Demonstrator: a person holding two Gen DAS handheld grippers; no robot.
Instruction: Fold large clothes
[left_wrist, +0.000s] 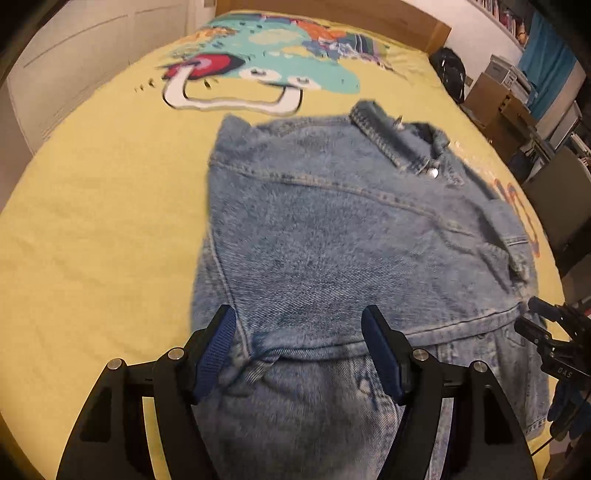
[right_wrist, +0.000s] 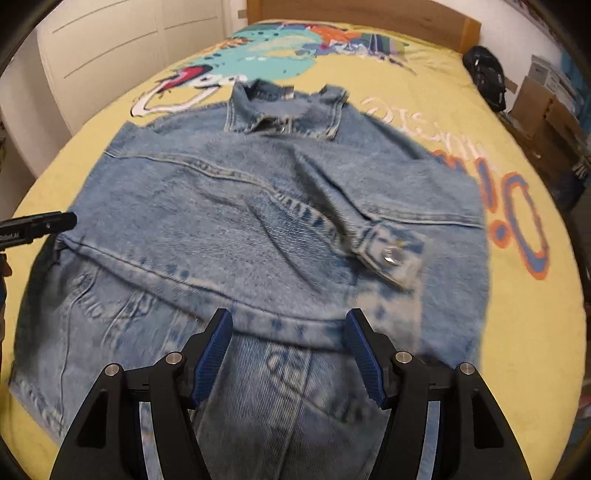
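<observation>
A light blue denim jacket (left_wrist: 332, 221) (right_wrist: 258, 221) lies flat on a yellow bed cover (left_wrist: 92, 203) (right_wrist: 535, 332). Its collar (right_wrist: 284, 107) points toward the headboard. One sleeve is folded across the body, and its buttoned cuff (right_wrist: 391, 254) rests on the denim. My left gripper (left_wrist: 298, 314) hovers open over the jacket's near left part, with nothing between its blue pads. My right gripper (right_wrist: 289, 317) is open above the folded near edge, its jaws wide and gripping no cloth. Each gripper shows at the edge of the other's view: right gripper (left_wrist: 543, 328), left gripper (right_wrist: 44, 223).
The cover carries a colourful cartoon print (left_wrist: 266, 70). A wooden headboard (right_wrist: 369, 14) closes the far end. White wardrobe doors (right_wrist: 110, 48) stand to the left. A black bag (right_wrist: 484, 74) and cardboard boxes (right_wrist: 535, 103) crowd the right side.
</observation>
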